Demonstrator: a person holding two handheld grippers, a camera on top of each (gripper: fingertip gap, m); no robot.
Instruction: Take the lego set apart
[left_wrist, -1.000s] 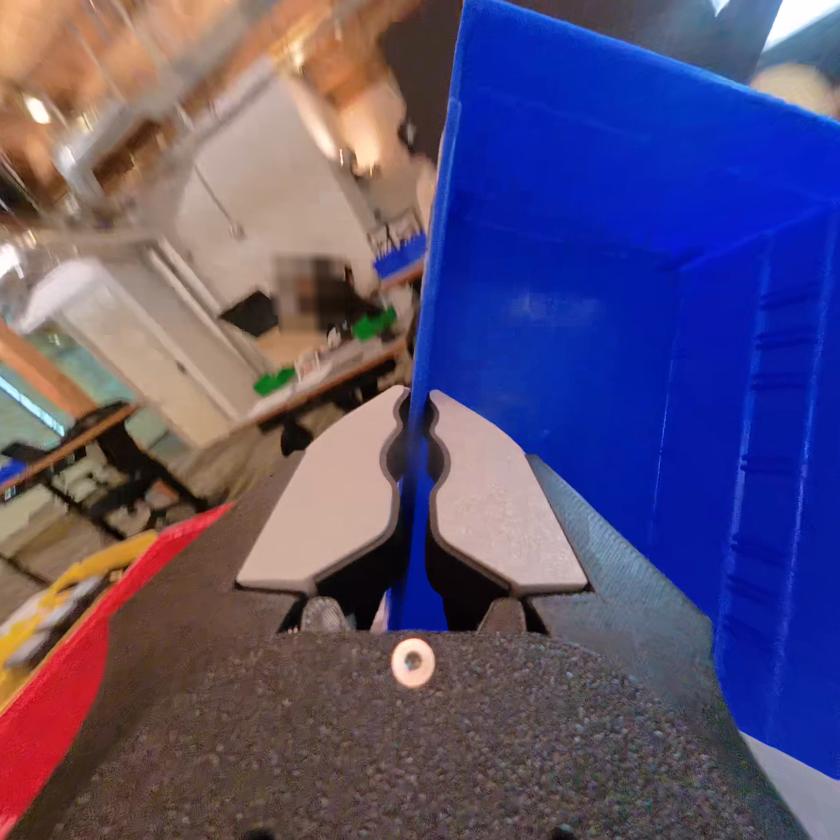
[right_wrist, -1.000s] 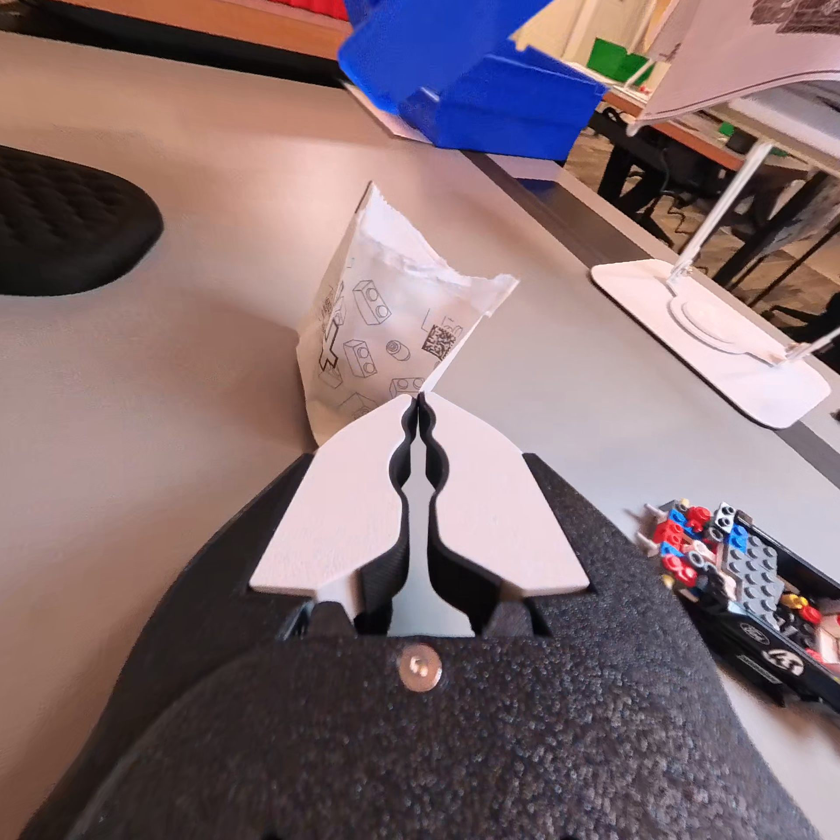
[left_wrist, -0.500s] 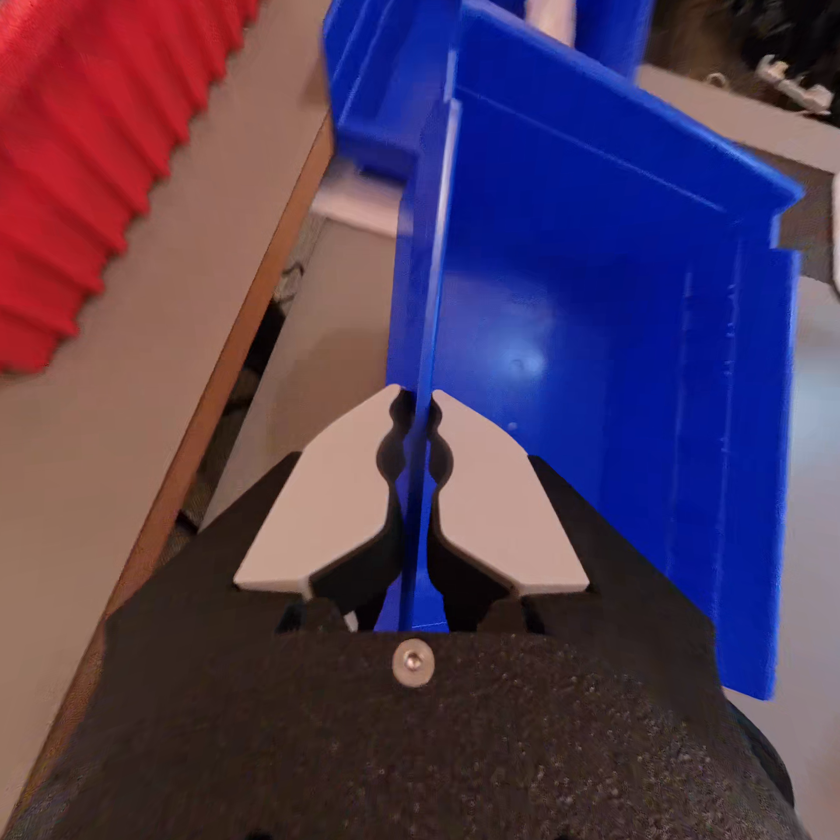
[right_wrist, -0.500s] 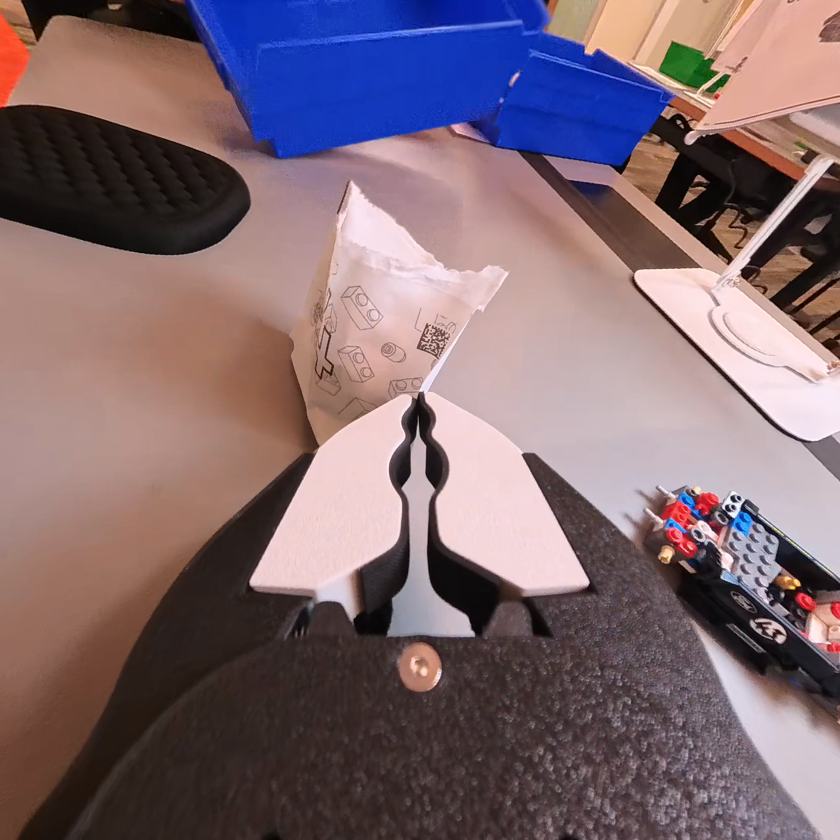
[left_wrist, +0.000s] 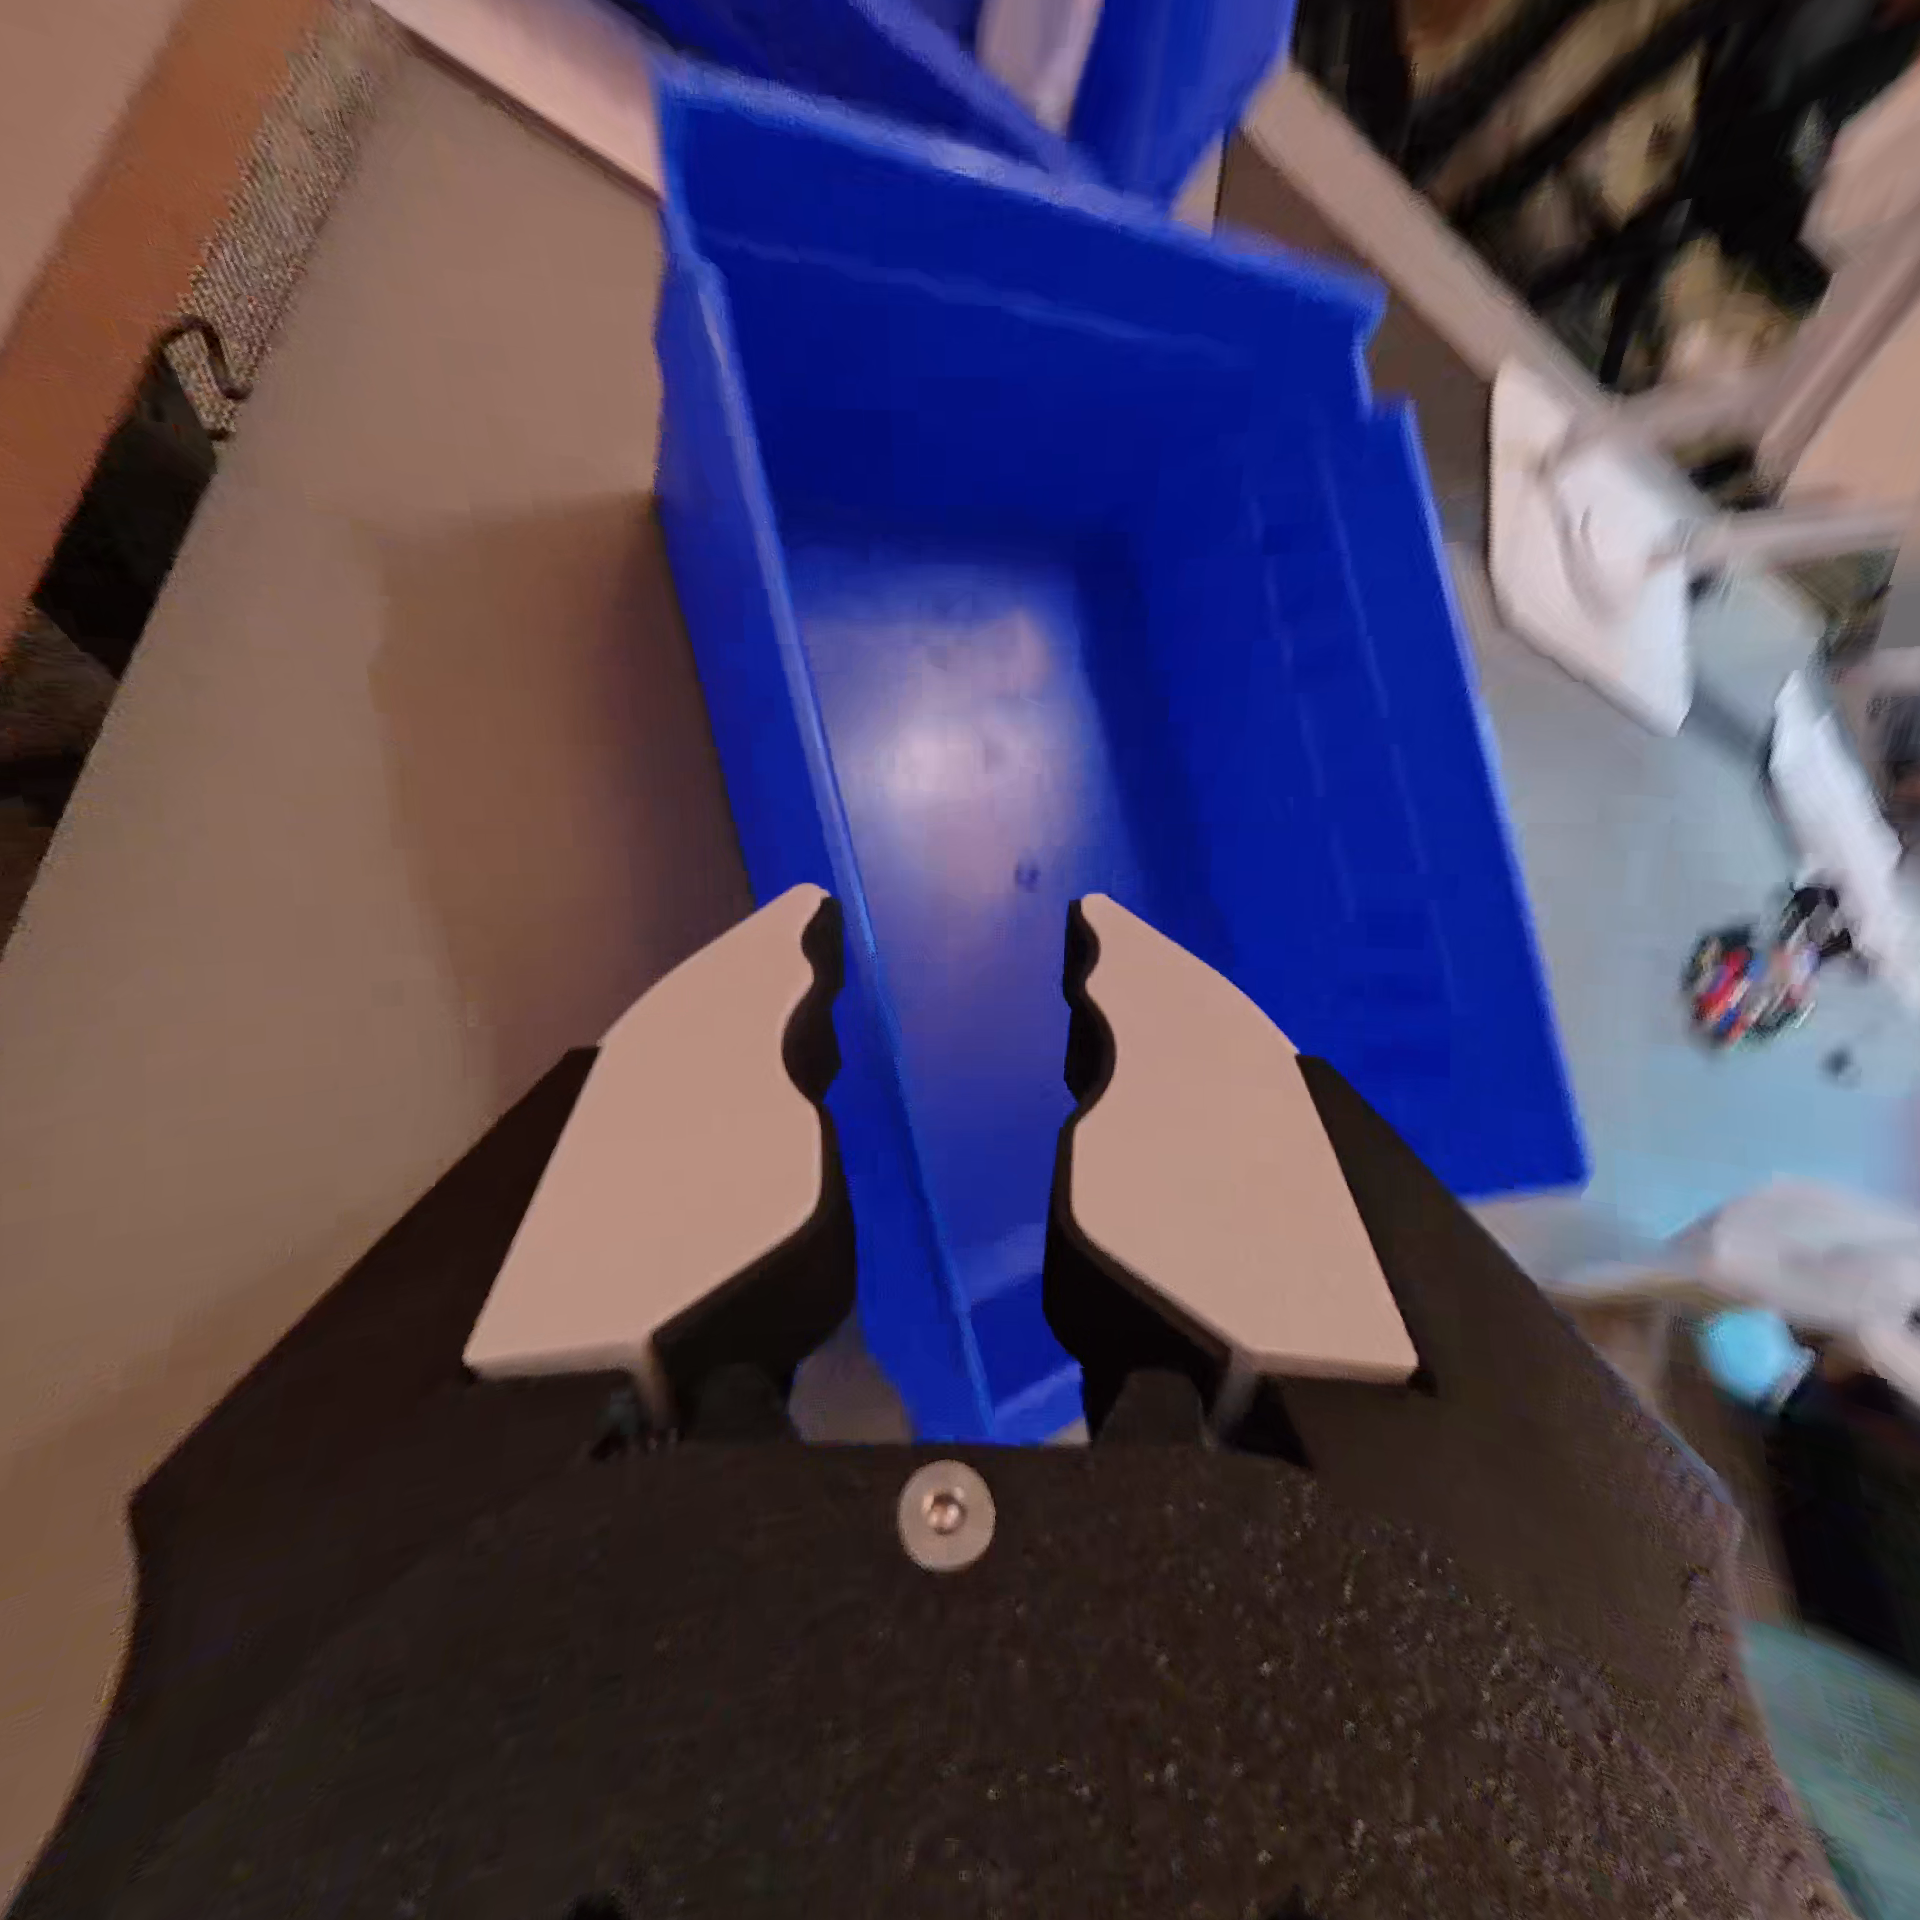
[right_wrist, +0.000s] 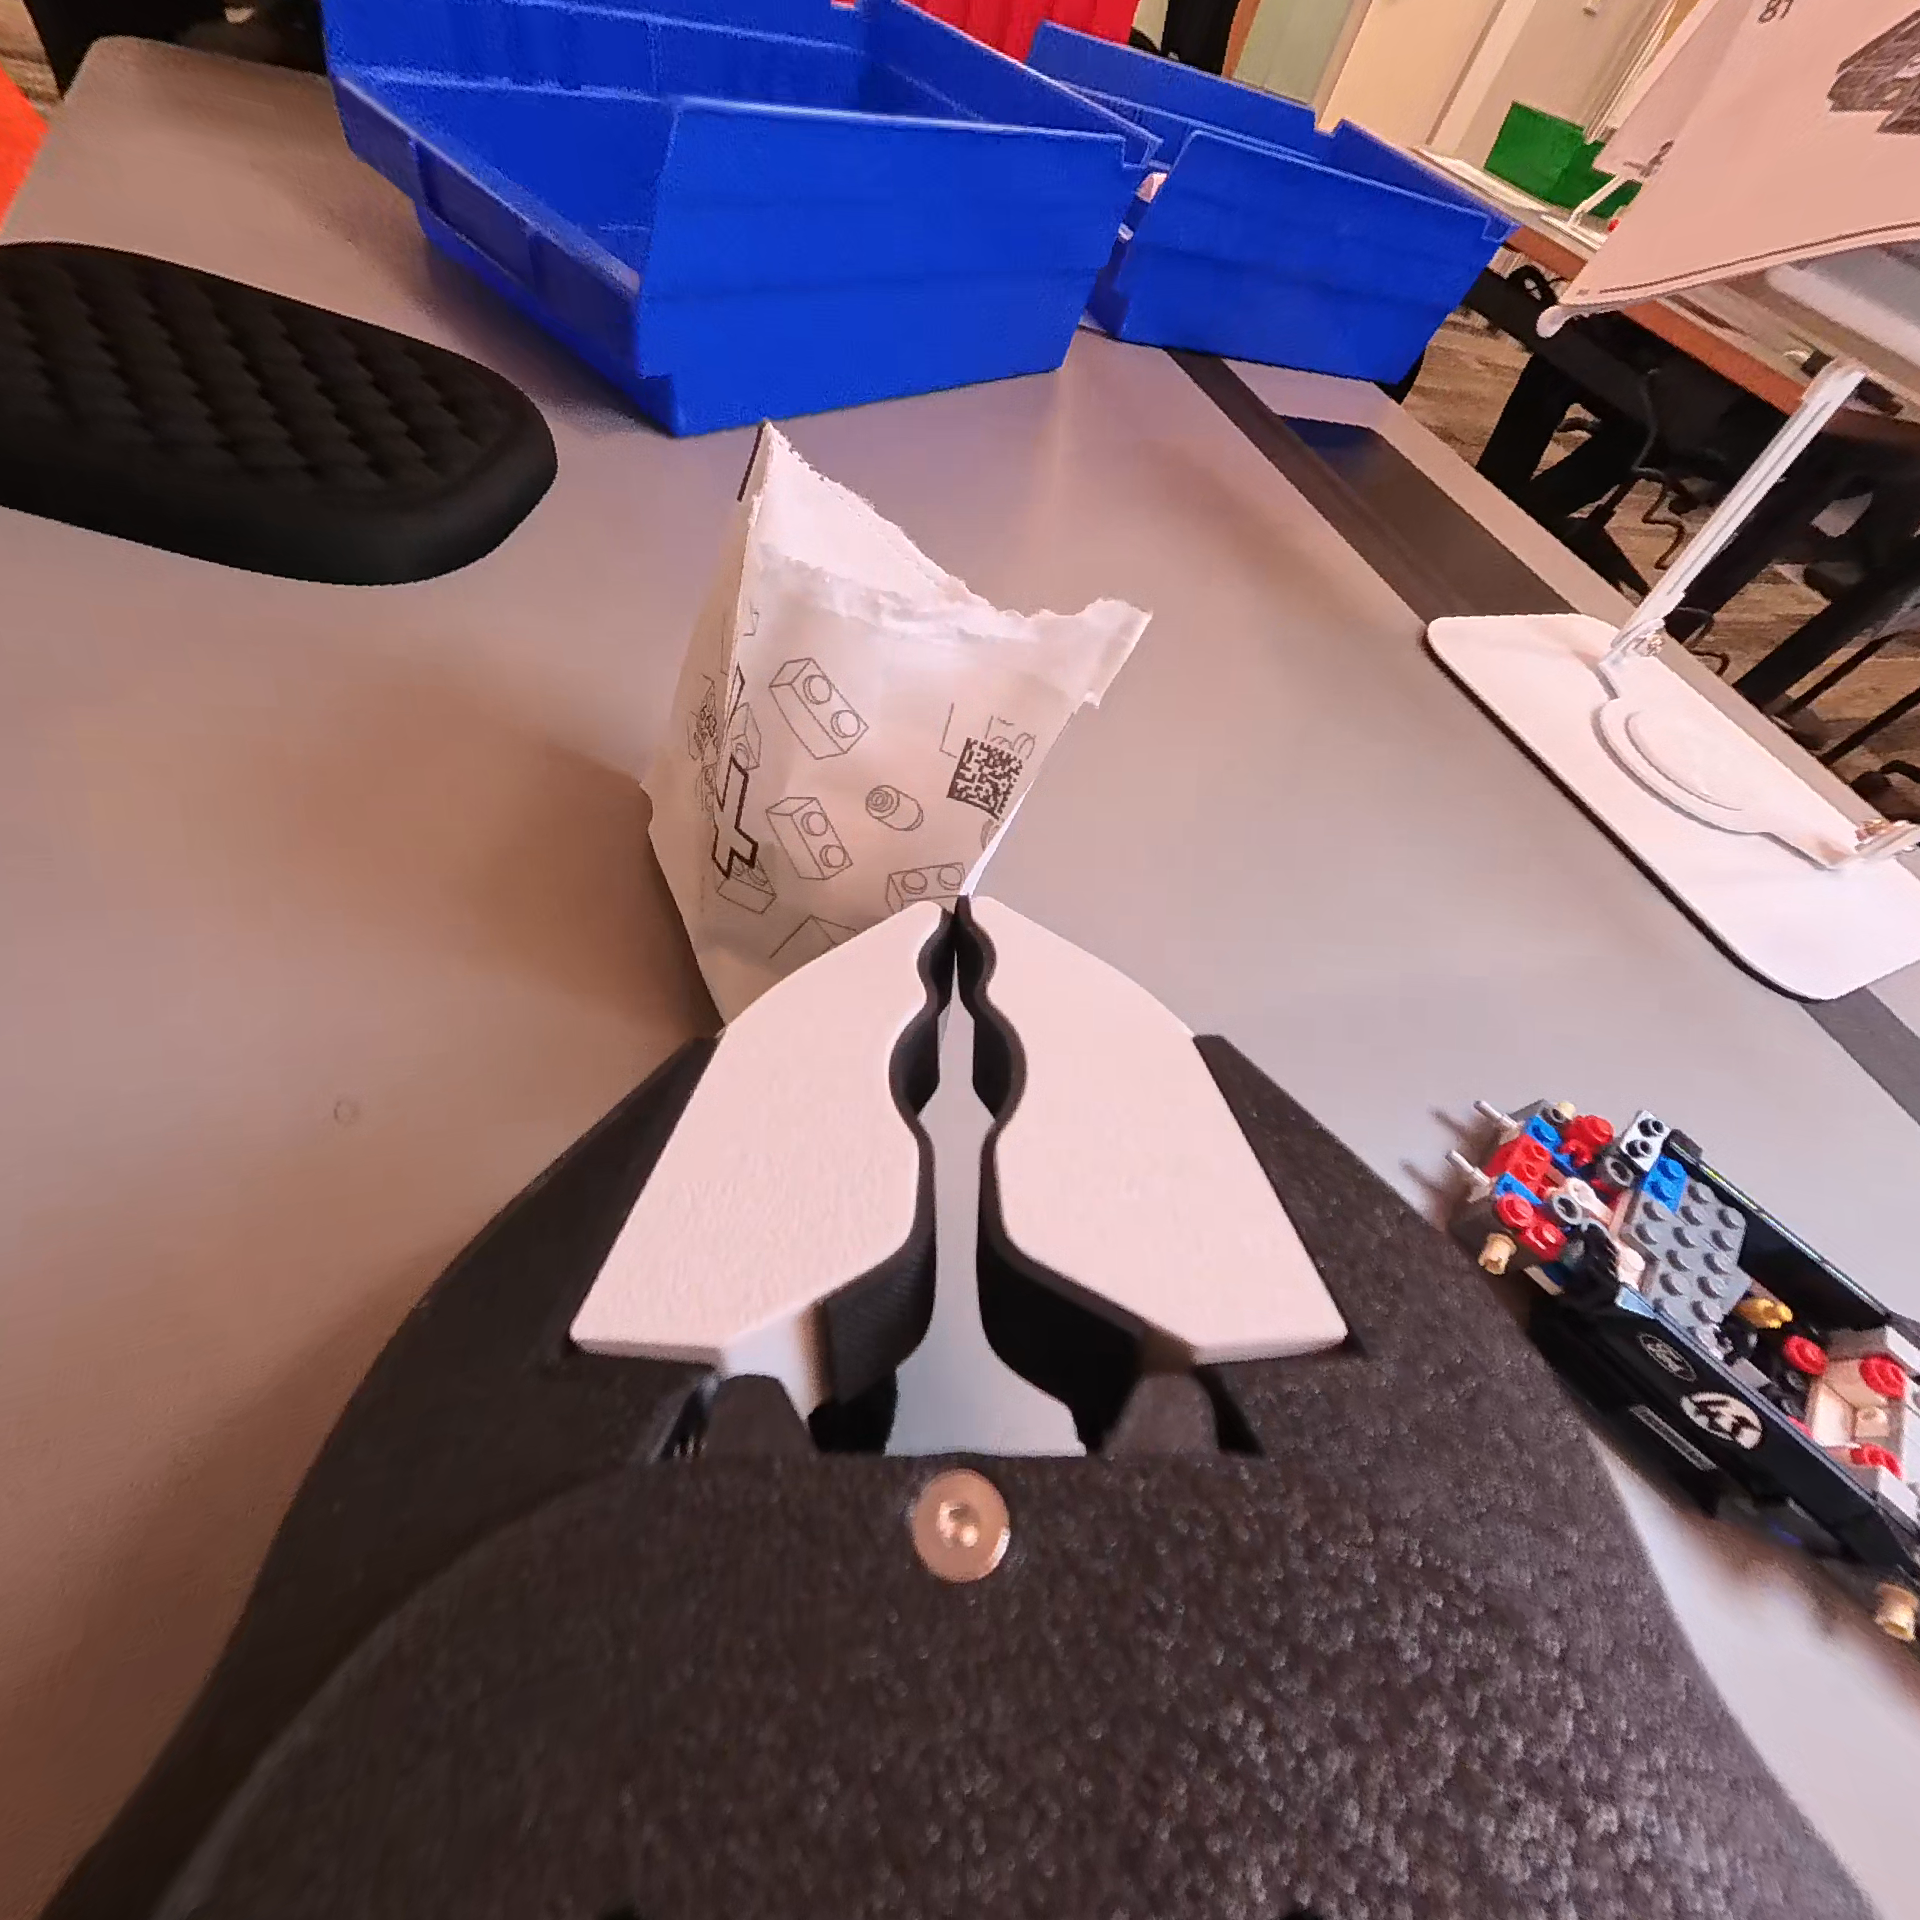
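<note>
Rightward of the clenched right gripper (right_wrist: 956, 909) lies the lego car (right_wrist: 1704, 1299); left gripper (left_wrist: 948, 909) released.

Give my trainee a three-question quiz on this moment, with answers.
1. True or false: the left gripper is clamped on the blue bin wall.
2. What does the right gripper pinch?
A. white paper bag
B. lego car
C. black pad
3. Fill in: the lego car lies on the grey ____.

Key: 1 false, its jaws stand open around the wall; 2 A; 3 table.
</note>
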